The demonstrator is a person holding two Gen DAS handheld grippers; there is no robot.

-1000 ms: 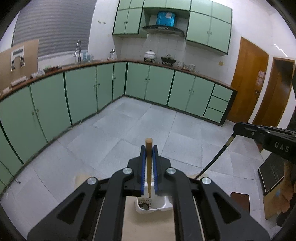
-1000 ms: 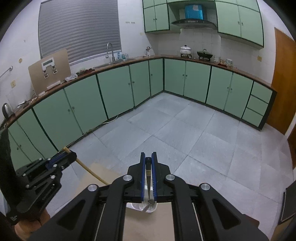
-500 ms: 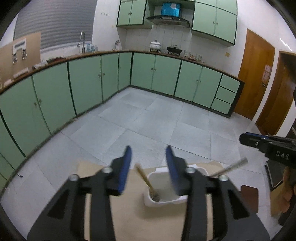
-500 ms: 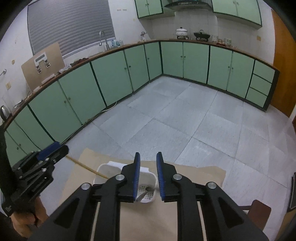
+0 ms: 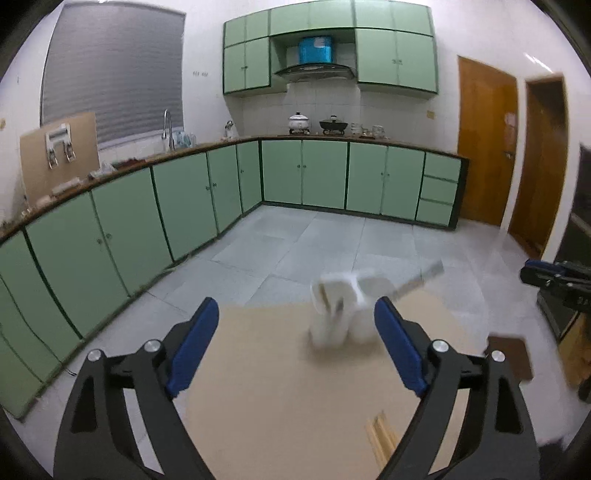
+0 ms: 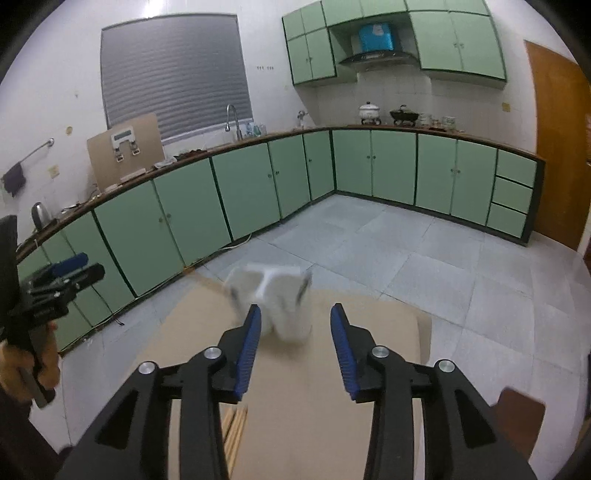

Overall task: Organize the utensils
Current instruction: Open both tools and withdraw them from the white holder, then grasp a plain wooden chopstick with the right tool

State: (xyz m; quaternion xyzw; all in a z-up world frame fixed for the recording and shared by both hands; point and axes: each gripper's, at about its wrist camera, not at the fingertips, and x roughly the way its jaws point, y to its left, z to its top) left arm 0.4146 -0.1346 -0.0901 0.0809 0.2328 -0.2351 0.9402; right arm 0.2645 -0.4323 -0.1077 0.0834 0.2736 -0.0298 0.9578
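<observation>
My left gripper point(image 5: 297, 345): jaws spread wide, holding nothing. My right gripper point(image 6: 295, 345): jaws likewise apart, empty. White utensil holder point(image 6: 275, 299): blurred, standing near the table's point(image 6: 314, 406) far edge, a wooden-handled utensil point(image 6: 207, 282) and a metal one point(image 5: 421, 278) leaning out. Wooden chopsticks point(image 6: 234, 430): lying flat toward the near edge.

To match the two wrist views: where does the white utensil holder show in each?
Left wrist: white utensil holder, blurred, right of centre, on the far part of the table.
Right wrist: holder, blurred, just left of centre, beyond the open tongs.
Shared landmark: blue range hood.
</observation>
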